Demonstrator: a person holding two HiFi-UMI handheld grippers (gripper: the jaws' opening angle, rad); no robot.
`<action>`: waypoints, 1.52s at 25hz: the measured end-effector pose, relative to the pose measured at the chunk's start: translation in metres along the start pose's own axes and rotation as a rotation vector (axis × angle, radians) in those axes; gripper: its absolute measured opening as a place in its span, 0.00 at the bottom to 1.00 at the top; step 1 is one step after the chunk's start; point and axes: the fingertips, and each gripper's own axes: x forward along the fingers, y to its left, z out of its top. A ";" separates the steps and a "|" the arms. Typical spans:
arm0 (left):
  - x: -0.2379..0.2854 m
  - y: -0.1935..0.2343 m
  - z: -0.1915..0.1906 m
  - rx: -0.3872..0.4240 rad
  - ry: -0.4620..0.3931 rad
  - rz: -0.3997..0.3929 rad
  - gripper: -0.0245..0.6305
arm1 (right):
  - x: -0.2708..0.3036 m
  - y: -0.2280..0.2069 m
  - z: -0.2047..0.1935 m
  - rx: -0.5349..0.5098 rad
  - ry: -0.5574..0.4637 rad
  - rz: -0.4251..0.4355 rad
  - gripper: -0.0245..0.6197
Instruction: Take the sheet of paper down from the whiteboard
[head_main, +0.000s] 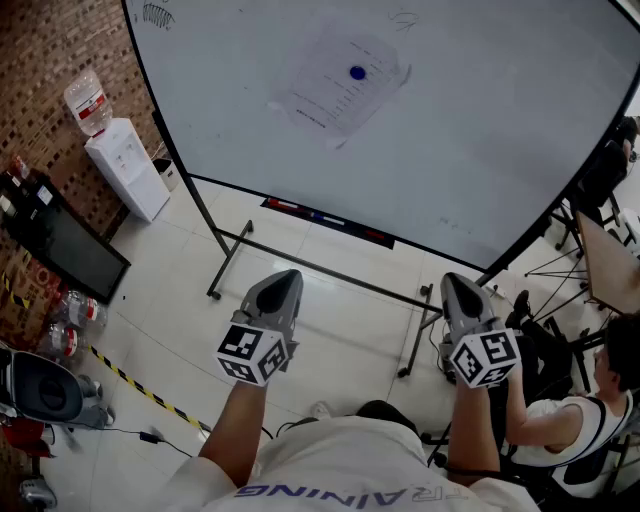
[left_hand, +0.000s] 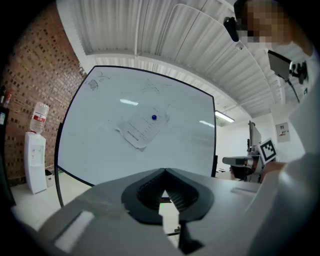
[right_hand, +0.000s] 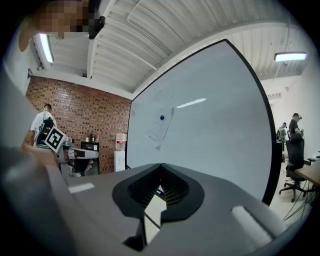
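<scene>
- Currently the left claw (head_main: 285, 276) and right claw (head_main: 455, 281) are hovering clenched, empty.
- A blue magnet (head_main: 357, 72) is pinning the sheet of paper (head_main: 335, 100) on the whiteboard (head_main: 490, 160), well apart.
- Probably light, flimsy; its loose lower corner is offering a hold.

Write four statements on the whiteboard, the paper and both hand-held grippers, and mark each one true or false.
1. A blue magnet pins the sheet of paper to the whiteboard. True.
2. The left hand-held gripper is shut on the sheet of paper. False: its jaws are together on nothing, well short of the board.
3. A water dispenser stands by the brick wall, to the left of the whiteboard. True.
4. The right hand-held gripper has its jaws wide apart. False: they are together and empty.
</scene>
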 end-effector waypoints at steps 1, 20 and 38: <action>0.000 0.002 0.002 0.001 -0.002 -0.001 0.05 | 0.002 0.003 0.002 -0.005 0.001 0.003 0.05; 0.095 0.070 0.044 0.055 -0.045 0.018 0.05 | 0.128 -0.027 0.069 -0.055 -0.115 0.116 0.05; 0.230 0.086 0.157 0.253 -0.168 -0.085 0.05 | 0.195 -0.071 0.138 -0.099 -0.211 0.083 0.05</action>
